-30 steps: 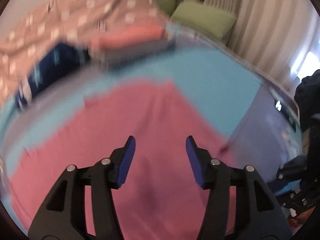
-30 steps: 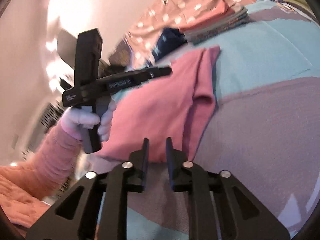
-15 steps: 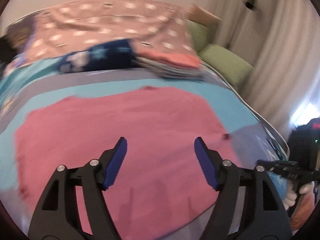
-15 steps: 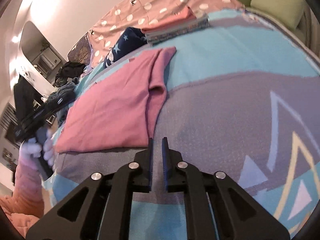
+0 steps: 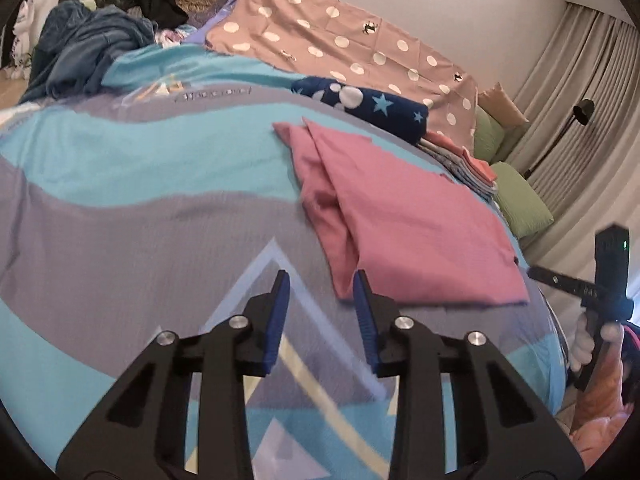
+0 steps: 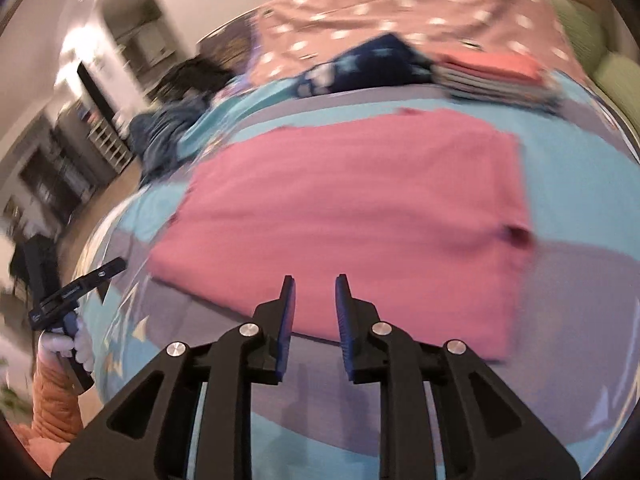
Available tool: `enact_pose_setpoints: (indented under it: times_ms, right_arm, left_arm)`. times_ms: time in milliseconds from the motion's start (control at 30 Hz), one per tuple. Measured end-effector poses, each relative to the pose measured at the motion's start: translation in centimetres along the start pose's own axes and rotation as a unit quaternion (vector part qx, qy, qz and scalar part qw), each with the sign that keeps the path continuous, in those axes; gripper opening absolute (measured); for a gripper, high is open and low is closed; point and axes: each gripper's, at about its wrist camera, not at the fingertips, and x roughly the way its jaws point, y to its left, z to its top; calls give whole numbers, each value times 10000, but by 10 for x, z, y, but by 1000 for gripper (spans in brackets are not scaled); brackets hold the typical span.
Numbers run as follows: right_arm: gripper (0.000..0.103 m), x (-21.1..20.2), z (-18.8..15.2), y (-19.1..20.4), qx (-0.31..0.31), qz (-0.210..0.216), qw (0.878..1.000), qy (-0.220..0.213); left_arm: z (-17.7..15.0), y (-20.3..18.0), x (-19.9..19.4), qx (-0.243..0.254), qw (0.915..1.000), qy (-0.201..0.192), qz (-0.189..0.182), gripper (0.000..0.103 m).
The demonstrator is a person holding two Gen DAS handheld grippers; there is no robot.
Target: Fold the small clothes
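Left wrist view: the left gripper (image 5: 320, 280) occupies the lower centre of the frame, its blue-padded jaws parted and closing, with nothing between them; they hang over the turquoise, grey and lilac patterned bed cover (image 5: 120, 208), just left of the near corner of the pink folded cotton garment (image 5: 412, 220). That garment lies flat on the bed at centre right, one long edge doubled over along its left side. Beyond it, toward the upper right, sit a navy star-printed cloth (image 5: 372, 106), a dusty-pink dotted sheet (image 5: 340, 44) and a low stack of folded clothes topped in coral (image 5: 468, 160). A heap of dark blue and black clothing (image 5: 100, 40) fills the upper left. At the right edge, a gloved hand (image 5: 588, 344) grips the handle of the other black tool. Right wrist view, blurred: the right gripper (image 6: 315, 284) sits at lower centre, jaws narrowly parted and opening, empty, poised over the near edge of the pink garment (image 6: 352, 208), which spans the middle of the frame. The folded stack (image 6: 492, 74) and navy cloth (image 6: 376, 64) lie above it. At lower left, a white-gloved hand (image 6: 66, 346) with an orange sleeve (image 6: 52, 404) holds the left tool.
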Motion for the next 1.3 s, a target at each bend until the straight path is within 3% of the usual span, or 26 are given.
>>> enact_pose_setpoints:
  times_ms: [233,333,433,567,800,933,1200,1267,1300]
  right_arm:
    - [29,31,15,71,-871,77,9956,338]
    - [30,51,45,87,-1135,-119,9921,519]
    - [34,75,81,99,-1256,-191,9901,590]
    - [36,121,128,116,-1380,-166,9873,763]
    - [40,223,188,159,-1638,-481,9787,1137]
    - [40,267,200,179,-1956,-819,9680,1346]
    - [40,310,193,192,-2638,-1272,9436,1541]
    - [25,315,193,187,-2572,-1300,9449,1550]
    - [5,316,195,185,-2478,-1210,9484,1565]
  left_arm:
    - [-7,-1,19,110,9978,170,-629,37]
    - [-6,-2,35,48,9966,273,-777,48]
    - [-3,-2,48,-59,9950,385,-919,52]
    - [3,11,56,-424,9900,446,-1267,54]
    - [21,14,75,-529,9873,524,-1403,54]
    - [30,15,85,-527,9863,580,-1452,54]
    - [27,10,84,-423,9883,574,-1347,53]
    - [27,7,83,-359,9894,574,-1287,53]
    - [27,7,83,-348,9895,572,-1279,53]
